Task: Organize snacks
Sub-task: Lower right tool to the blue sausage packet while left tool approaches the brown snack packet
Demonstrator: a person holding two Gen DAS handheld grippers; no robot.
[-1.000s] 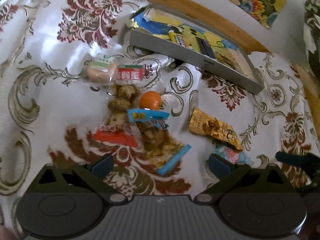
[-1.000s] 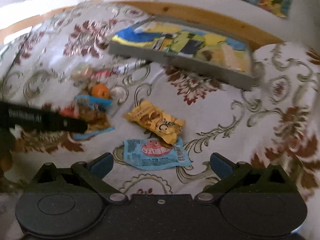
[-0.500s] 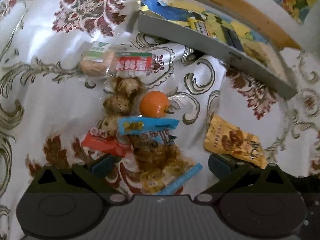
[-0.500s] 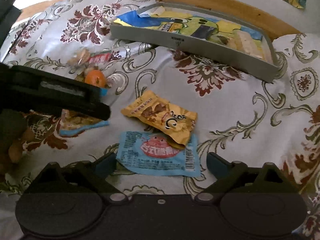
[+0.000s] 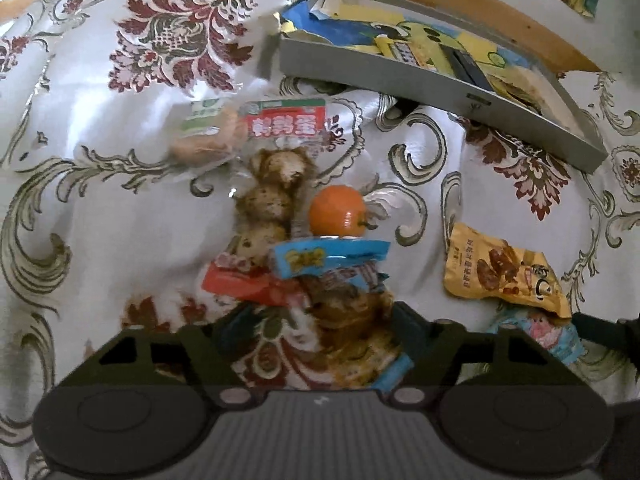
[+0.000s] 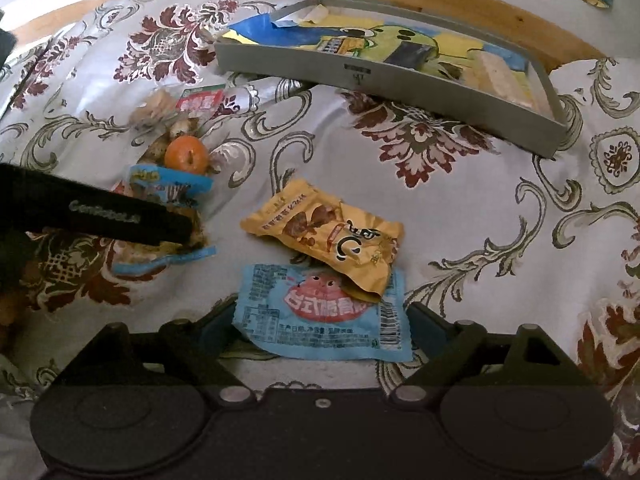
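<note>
Near centre of surface [image 6: 460, 208], right gripper [image 6: 322, 322], fingers wide, straddles blue packet [image 6: 320, 320]; pinch packet only, excl. overlapping yellow packet [image 6: 320, 232]. Left gripper [image 5: 316, 326]: fingers wide, around pile.

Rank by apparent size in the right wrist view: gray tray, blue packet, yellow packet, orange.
1. Gray tray, largest though farthest.
2. Blue packet and yellow packet: look about alike; the blue one is nearer and partly covered, so unranked.
3. Orange, smallest.

Snack pile [image 5: 304, 264] w/ orange [image 5: 338, 212]; yellow pkt [image 6: 324, 236] overlapping blue pkt [image 6: 320, 320]; grey tray [image 6: 384, 76] behind.
</note>
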